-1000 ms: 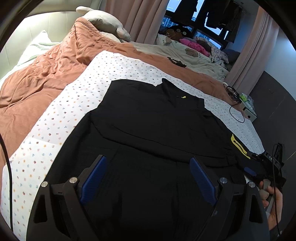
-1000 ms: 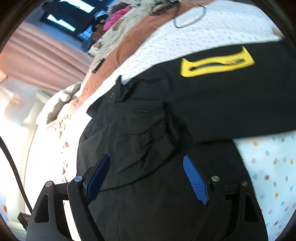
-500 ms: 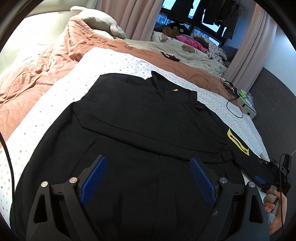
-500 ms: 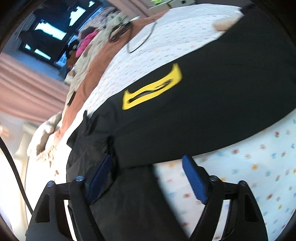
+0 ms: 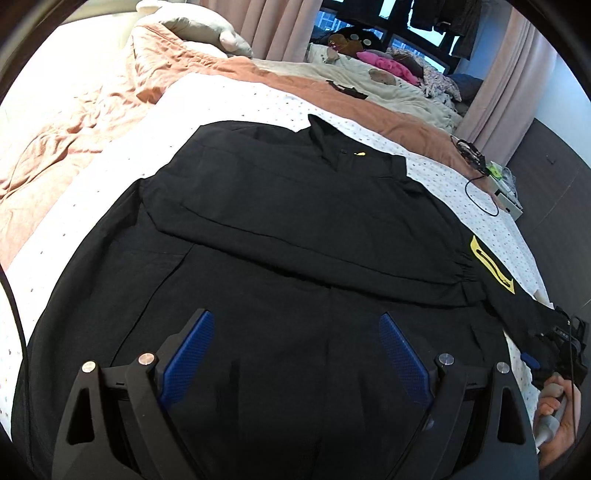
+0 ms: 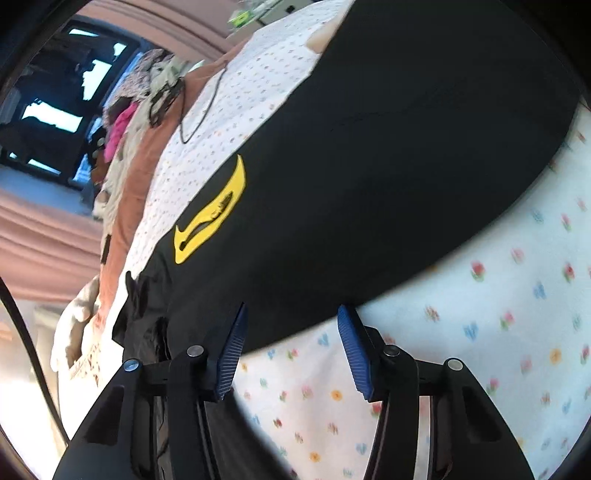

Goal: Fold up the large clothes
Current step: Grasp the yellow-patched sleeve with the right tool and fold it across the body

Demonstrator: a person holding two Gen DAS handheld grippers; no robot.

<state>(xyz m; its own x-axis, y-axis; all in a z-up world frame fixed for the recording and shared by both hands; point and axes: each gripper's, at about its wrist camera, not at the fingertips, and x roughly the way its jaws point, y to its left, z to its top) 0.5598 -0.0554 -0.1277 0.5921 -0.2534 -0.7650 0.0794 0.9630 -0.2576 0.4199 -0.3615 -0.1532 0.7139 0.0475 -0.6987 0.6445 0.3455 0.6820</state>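
A large black shirt lies flat on a white flower-print sheet, its left sleeve folded across the body. Its right sleeve with a yellow logo stretches out to the right. My left gripper is open and empty above the shirt's lower part. My right gripper is open, its blue pads low at the near edge of the right sleeve, not closed on it. It also shows at the sleeve's end in the left wrist view.
The sheet lies over a rumpled terracotta duvet. Pillows are at the head, piled clothes and toys beyond, and a black cable near the bed's right edge. Curtains and a dark window stand behind.
My right gripper has slid outward along the right sleeve toward its cuff end and dropped low to its edge, jaws narrower. My left gripper has risen and drawn back slightly, still open.
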